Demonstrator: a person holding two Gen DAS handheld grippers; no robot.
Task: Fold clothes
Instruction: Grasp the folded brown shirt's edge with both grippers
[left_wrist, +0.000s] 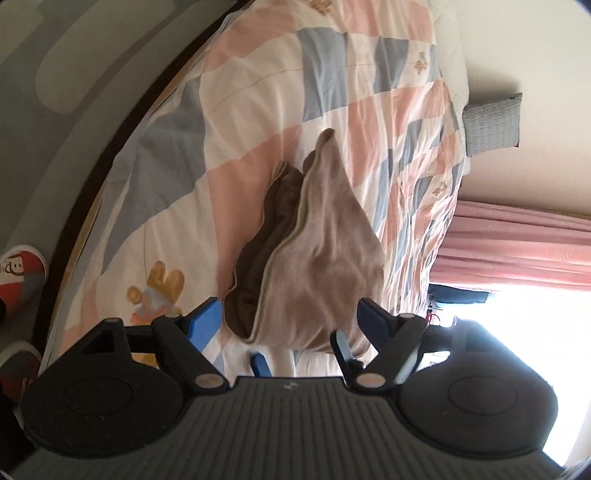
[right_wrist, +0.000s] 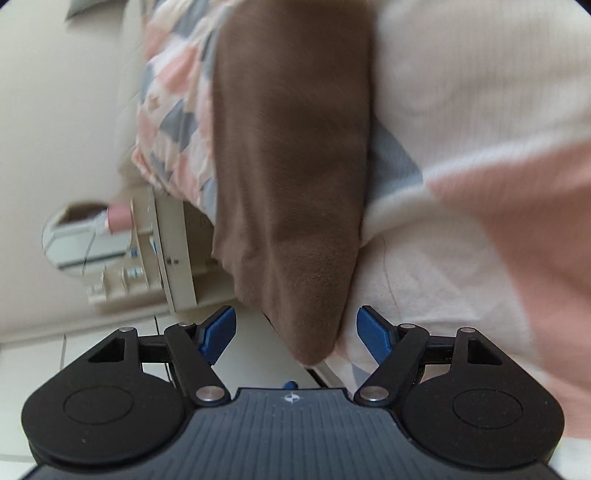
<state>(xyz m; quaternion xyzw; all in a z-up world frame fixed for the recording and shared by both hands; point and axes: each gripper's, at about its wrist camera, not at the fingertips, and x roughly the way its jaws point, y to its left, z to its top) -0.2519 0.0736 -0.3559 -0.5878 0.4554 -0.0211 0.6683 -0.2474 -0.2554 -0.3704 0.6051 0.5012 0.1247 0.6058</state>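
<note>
While the brown garment (left_wrist: 306, 236) lies bunched on the quilt (left_wrist: 258, 92), the left gripper (left_wrist: 290, 317) points along the bed at it, its blue fingers (left_wrist: 207, 321) spread wide to either side of the garment's near end, clamping nothing. Left of the garment, at the bed's edge, shoes (left_wrist: 22, 269) stand on the floor; right of it hangs a pink curtain (left_wrist: 517, 243). From the right wrist, the right gripper (right_wrist: 295, 328) is tilted toward the garment (right_wrist: 291, 177) too, jaws apart, with the cloth's tip between the fingers (right_wrist: 373, 332) but ungripped. Left of the garment there, a white cabinet (right_wrist: 155, 266) shows, blurred.
</note>
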